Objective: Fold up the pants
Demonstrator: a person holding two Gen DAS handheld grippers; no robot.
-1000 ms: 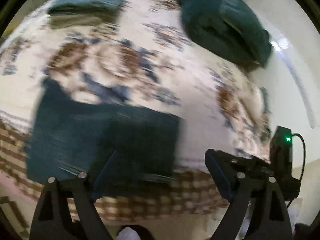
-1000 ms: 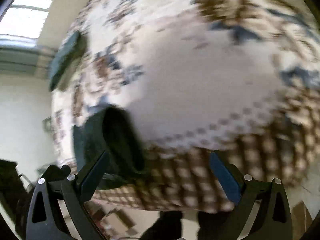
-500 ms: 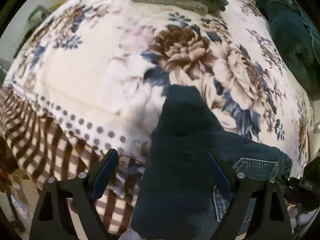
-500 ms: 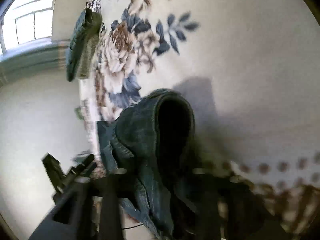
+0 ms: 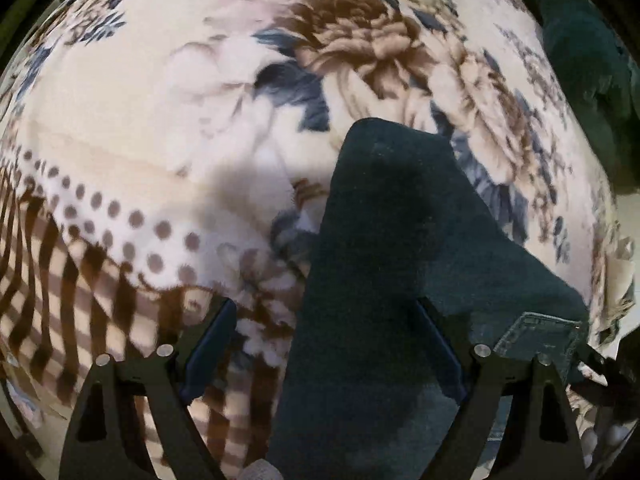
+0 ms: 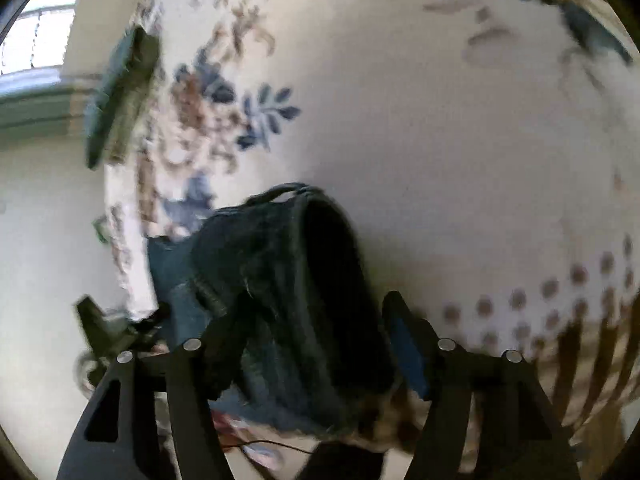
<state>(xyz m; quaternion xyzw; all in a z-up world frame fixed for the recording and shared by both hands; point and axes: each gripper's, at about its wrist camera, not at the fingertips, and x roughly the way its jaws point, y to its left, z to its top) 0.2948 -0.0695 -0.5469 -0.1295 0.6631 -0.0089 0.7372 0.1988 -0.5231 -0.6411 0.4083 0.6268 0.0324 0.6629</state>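
No legible text or labels anywhere.

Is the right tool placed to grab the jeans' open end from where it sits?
Probably yes: the right tool is open with the jeans bulging between its fingers, nothing between them. Blur hides whether it touches.

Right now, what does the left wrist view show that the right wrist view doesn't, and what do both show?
Only the left wrist view shows the back pocket of the jeans, a second dark garment at the far right, and the left gripper, open, over the jeans' left edge. Only the right wrist view shows the window, the wall, and the right gripper, open, around a bunched, gaping opening of the jeans. Both show the jeans, the floral blanket and folded clothes at its far edge.
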